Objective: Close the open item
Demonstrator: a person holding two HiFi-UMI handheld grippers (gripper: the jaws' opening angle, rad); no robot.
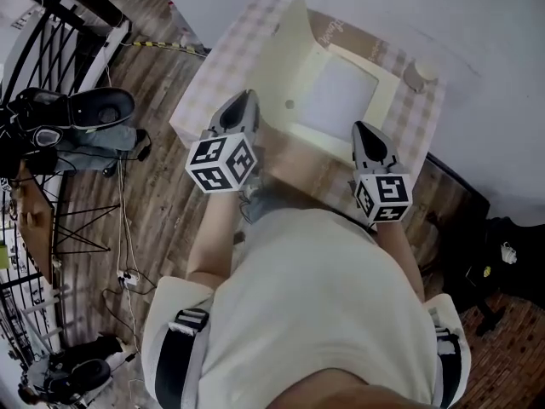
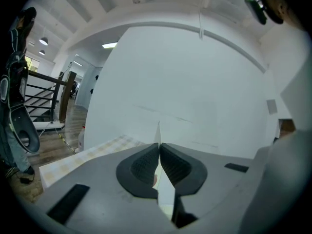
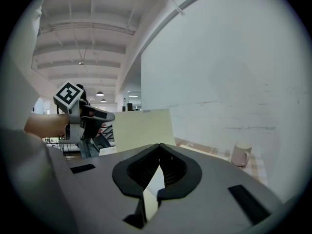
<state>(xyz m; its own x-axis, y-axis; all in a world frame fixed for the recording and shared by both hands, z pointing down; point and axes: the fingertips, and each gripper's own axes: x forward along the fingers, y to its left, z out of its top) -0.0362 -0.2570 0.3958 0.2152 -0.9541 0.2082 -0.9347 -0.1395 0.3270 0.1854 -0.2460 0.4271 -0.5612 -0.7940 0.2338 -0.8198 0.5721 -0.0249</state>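
Observation:
An open cardboard box (image 1: 341, 92), cream inside and brown outside, lies on a checked tablecloth (image 1: 200, 92). Its left flap (image 1: 285, 58) stands upright. My left gripper (image 1: 245, 100) is shut on that flap's near edge; in the left gripper view the thin sheet (image 2: 158, 130) sticks out past the closed jaws of the left gripper (image 2: 159, 145). My right gripper (image 1: 362, 129) is at the box's near right corner. In the right gripper view the right gripper (image 3: 159, 146) has its tips together with a pale sheet pinched between them, and the raised flap (image 3: 144, 128) stands behind.
A pale mug (image 1: 419, 75) stands at the table's far right corner, also visible as the mug (image 3: 240, 154) in the right gripper view. A white wall lies just beyond the table. A black railing (image 1: 51, 24), bags and cables are on the wooden floor at left. A dark cabinet (image 1: 460, 203) is at right.

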